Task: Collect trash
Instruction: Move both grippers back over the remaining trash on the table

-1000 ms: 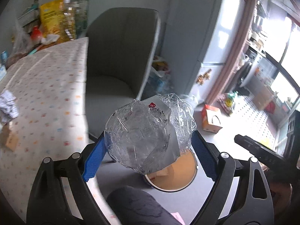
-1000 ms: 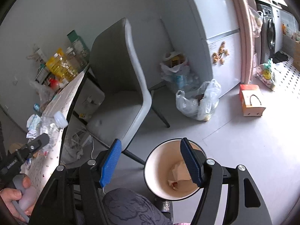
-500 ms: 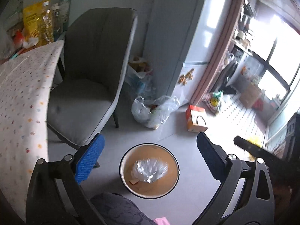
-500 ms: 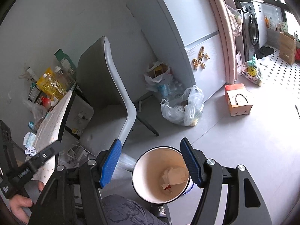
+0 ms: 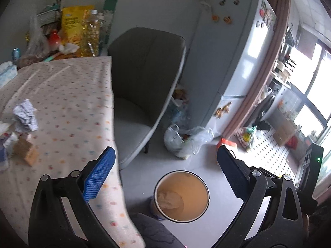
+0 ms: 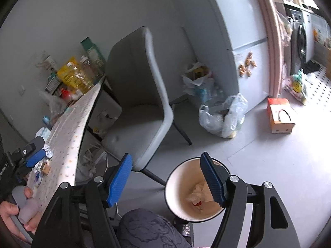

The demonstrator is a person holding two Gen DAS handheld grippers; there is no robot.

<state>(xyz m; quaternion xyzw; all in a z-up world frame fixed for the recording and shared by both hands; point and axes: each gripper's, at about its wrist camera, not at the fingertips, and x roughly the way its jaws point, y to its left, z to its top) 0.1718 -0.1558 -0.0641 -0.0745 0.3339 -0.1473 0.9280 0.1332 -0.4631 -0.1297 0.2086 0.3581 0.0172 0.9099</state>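
A round trash bin (image 5: 181,196) with a tan inside stands on the grey floor; crumpled clear plastic (image 5: 168,198) lies in it. In the right wrist view the bin (image 6: 182,198) holds paper scraps (image 6: 198,194). My left gripper (image 5: 165,173) is open and empty, above the table's edge and the bin. My right gripper (image 6: 167,177) is open and empty above the bin's rim. On the dotted tablecloth (image 5: 62,107) lie a crumpled striped wrapper (image 5: 25,114) and a small brown box (image 5: 25,150).
A grey chair (image 5: 142,86) stands between table and fridge (image 5: 233,51). Plastic bags of rubbish (image 5: 186,140) and an orange carton (image 6: 280,117) sit on the floor. Oil bottles and packets (image 5: 78,31) crowd the table's far end. My knee (image 6: 153,229) is below.
My left gripper opened and dropped the crumpled clear plastic into the bin, then swung back left toward the table. The right gripper stayed open over the bin.
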